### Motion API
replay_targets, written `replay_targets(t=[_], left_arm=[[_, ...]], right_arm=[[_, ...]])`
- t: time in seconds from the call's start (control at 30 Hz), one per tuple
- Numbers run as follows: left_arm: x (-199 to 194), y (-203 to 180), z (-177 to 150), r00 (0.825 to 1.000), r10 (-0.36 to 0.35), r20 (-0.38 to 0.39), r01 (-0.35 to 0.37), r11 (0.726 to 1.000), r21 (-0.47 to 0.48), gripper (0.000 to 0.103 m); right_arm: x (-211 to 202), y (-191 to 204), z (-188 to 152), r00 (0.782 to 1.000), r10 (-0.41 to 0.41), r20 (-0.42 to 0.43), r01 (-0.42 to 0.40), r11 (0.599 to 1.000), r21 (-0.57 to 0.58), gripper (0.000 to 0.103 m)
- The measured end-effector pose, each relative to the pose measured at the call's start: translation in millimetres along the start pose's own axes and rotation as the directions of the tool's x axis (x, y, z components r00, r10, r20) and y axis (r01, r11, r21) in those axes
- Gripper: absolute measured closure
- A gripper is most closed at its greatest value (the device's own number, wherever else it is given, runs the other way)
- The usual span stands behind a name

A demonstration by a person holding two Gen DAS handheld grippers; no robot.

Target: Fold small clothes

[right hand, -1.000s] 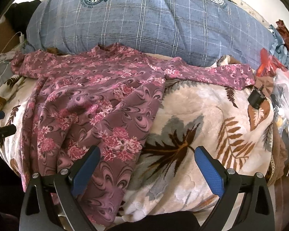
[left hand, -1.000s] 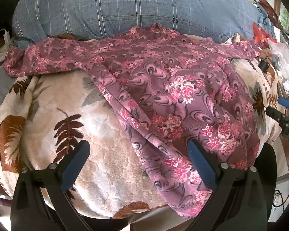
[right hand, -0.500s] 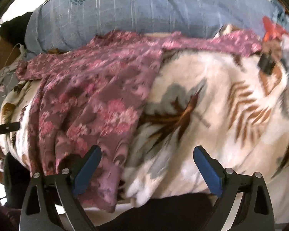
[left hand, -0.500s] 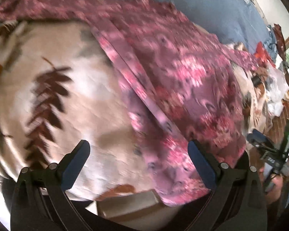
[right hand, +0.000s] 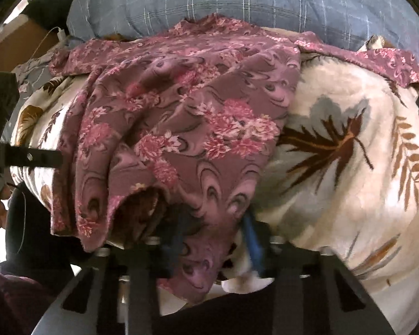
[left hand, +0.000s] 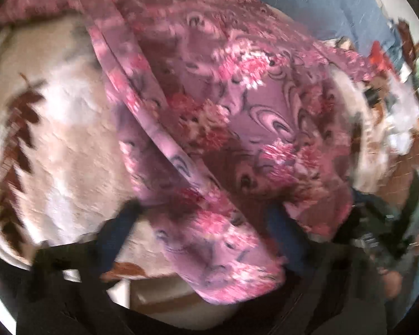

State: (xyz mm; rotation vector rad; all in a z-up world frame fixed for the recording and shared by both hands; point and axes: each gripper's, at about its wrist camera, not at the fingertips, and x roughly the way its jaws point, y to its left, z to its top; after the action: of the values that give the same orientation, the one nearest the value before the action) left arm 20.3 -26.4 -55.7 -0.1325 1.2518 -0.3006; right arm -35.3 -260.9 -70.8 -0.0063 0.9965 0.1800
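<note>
A small purple top with pink flowers [left hand: 237, 106] lies spread on a cream blanket with brown leaf prints [left hand: 56, 145]; it also shows in the right wrist view [right hand: 187, 117]. My left gripper [left hand: 201, 223] is over the top's lower hem, its blue fingers still apart with the hem between them; the view is blurred. My right gripper [right hand: 212, 237] has its blue fingers close together on the hem's other corner.
A blue plaid pillow [right hand: 237, 2] lies behind the top. The leaf blanket [right hand: 349, 139] covers the bed to the right. Clutter with a red item and plastic [left hand: 388, 83] sits at the far right. The other gripper's black frame [right hand: 2, 150] shows at the left edge.
Both grippers have moved forward and down onto the top's lower hem. The right gripper's fingers have closed on the fabric; the left one's have narrowed around it.
</note>
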Motion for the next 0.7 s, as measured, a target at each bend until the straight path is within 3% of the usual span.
replay_targets(t=[0.03,0.07,0.1,0.13,0.2,0.33,0.43,0.53,0.63,0.7], left_arm=[[-4,-1,0,1.000,0.020,0.014,-0.020,0.999,0.026,0.060],[-7,3,1,1.000,0.026,0.016,-0.027,0.999,0.024,0.084],[-11,11,3,1.000,0.018,0.015,-0.018,1.000,0.004,0.091],[-16,23,3,1.000,-0.023,0.011,0.024,0.999,-0.034,0.093],[-24,41,0,0.999,-0.029,0.018,0.030,0.997,-0.075,0.095],[-48,68,-11,0.997,0.000,0.074,0.008,0.995,-0.103,0.096],[-56,86,-15,0.994,0.056,0.098,-0.043,0.991,-0.124,0.097],[-48,105,-20,0.993,0.095,0.077,-0.081,0.984,-0.161,0.097],[-42,119,-24,0.987,0.150,0.048,-0.140,0.975,-0.170,0.097],[-47,123,-24,0.989,0.143,0.047,-0.133,0.976,-0.173,0.097]], right_arm=[[-1,-4,0,1.000,0.013,0.008,-0.013,1.000,0.015,0.094],[-5,-9,-1,0.999,0.042,0.019,-0.043,0.998,0.040,0.095],[-9,-16,-2,0.997,0.073,0.039,-0.076,0.995,0.069,0.096],[-13,-20,-2,0.994,0.092,0.051,-0.096,0.991,0.089,0.097],[-22,-29,-3,0.990,0.121,0.074,-0.129,0.984,0.120,0.098],[-50,-50,-3,0.978,0.135,0.158,-0.164,0.969,0.184,0.100],[-71,-70,0,0.974,0.086,0.210,-0.133,0.966,0.223,0.100],[-66,-96,-4,0.982,0.036,0.187,-0.089,0.954,0.287,0.100],[-42,-109,-14,0.994,0.017,0.109,-0.053,0.942,0.330,0.100],[-32,-111,-17,0.997,0.021,0.078,-0.046,0.939,0.341,0.100]])
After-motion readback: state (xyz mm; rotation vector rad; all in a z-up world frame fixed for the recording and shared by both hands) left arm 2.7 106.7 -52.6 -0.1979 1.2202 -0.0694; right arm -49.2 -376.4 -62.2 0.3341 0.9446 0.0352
